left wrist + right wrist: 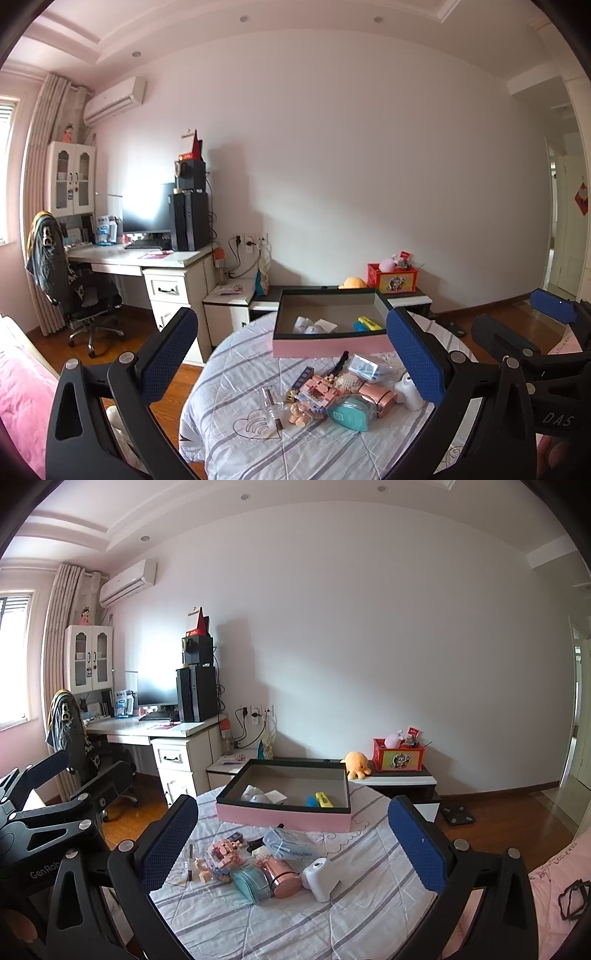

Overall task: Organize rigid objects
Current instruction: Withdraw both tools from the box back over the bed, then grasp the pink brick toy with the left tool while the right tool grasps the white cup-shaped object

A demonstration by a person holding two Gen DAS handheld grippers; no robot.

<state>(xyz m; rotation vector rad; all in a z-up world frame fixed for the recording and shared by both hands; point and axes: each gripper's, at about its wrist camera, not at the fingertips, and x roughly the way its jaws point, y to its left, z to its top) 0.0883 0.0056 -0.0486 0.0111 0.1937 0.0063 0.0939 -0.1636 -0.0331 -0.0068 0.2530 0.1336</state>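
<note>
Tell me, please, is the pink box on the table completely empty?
No, the pink box already holds a yellow item, a blue one and some white things.

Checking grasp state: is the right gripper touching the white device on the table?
Apart. The right wrist view shows the right gripper open and raised, with bare striped cloth between its fingers and the white device.

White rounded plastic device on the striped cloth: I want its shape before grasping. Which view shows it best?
The right wrist view: the white rounded plastic device lies fully exposed. In the left wrist view, it sits partly hidden behind the left tool's blue pad.
</note>
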